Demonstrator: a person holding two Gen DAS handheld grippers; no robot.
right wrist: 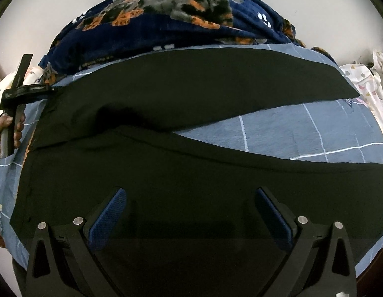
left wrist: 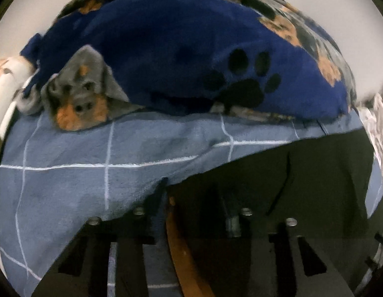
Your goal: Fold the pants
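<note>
Lying flat, pants [right wrist: 191, 168] run left-right; right hand-held gripper [right wrist: 191, 212] spread, left [left wrist: 196, 198] clamped on pants.

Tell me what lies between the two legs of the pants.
Bare bedsheet, blue with white grid lines, fills the wedge between the two legs of the black pants; the right wrist view shows it.

A bed under a blue sheet [right wrist: 278, 133] with white grid lines stands against a plain pale wall [right wrist: 315, 12], a navy dog-print blanket [left wrist: 166, 37] heaped along its far side and white patterned cloth [right wrist: 372, 81] at the right.
</note>
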